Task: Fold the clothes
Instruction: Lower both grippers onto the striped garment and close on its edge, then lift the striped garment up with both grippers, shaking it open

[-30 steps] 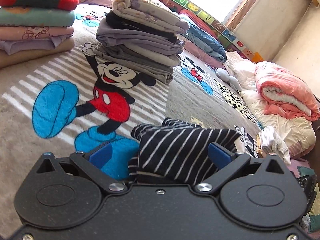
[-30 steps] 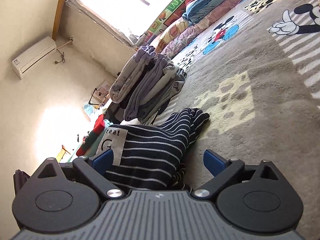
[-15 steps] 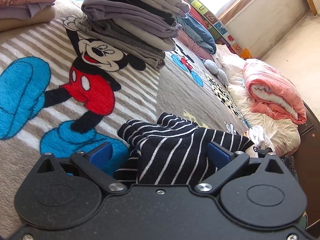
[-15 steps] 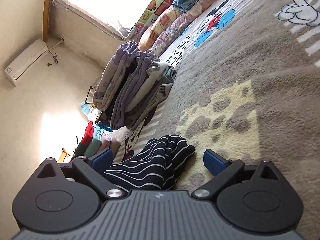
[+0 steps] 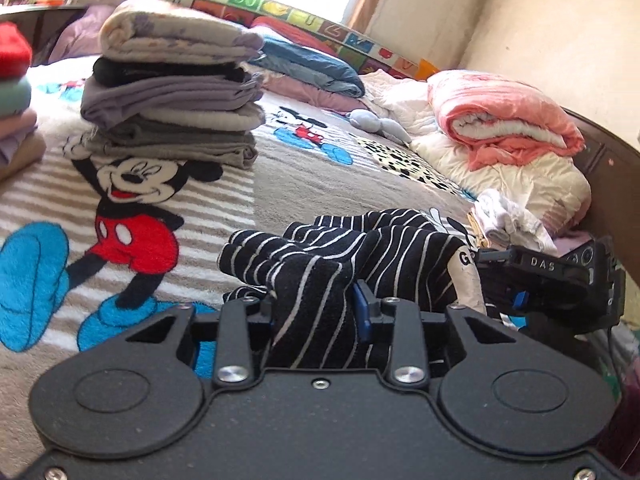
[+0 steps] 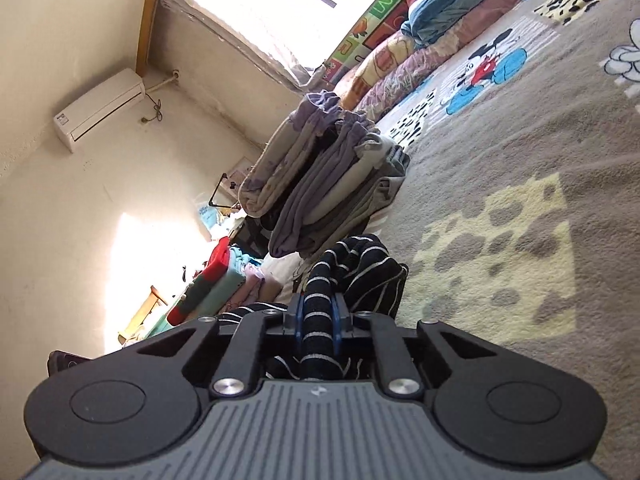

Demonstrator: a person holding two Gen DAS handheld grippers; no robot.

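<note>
A black garment with thin white stripes (image 5: 372, 248) lies bunched on the Mickey Mouse blanket (image 5: 132, 208). My left gripper (image 5: 316, 308) has its jaws closing, and its blue pads pinch a fold of the striped cloth at the near edge. In the right wrist view my right gripper (image 6: 318, 320) is also closing, and its pads squeeze a narrow roll of the same garment (image 6: 360, 272). The right gripper (image 5: 508, 292) shows at the right of the left wrist view, at the garment's other end beside a white label patch.
A tall stack of folded grey and purple clothes (image 5: 172, 112) (image 6: 328, 184) stands behind the garment. A second stack (image 5: 14, 80) sits at the far left. A pink quilt (image 5: 500, 120), small white garments (image 5: 504, 220) and the dark wooden bed end (image 5: 600, 152) lie to the right.
Both grippers went from wide open around the striped garment to clamped on its cloth. The left view rolled and now shows the right gripper at its right edge.
</note>
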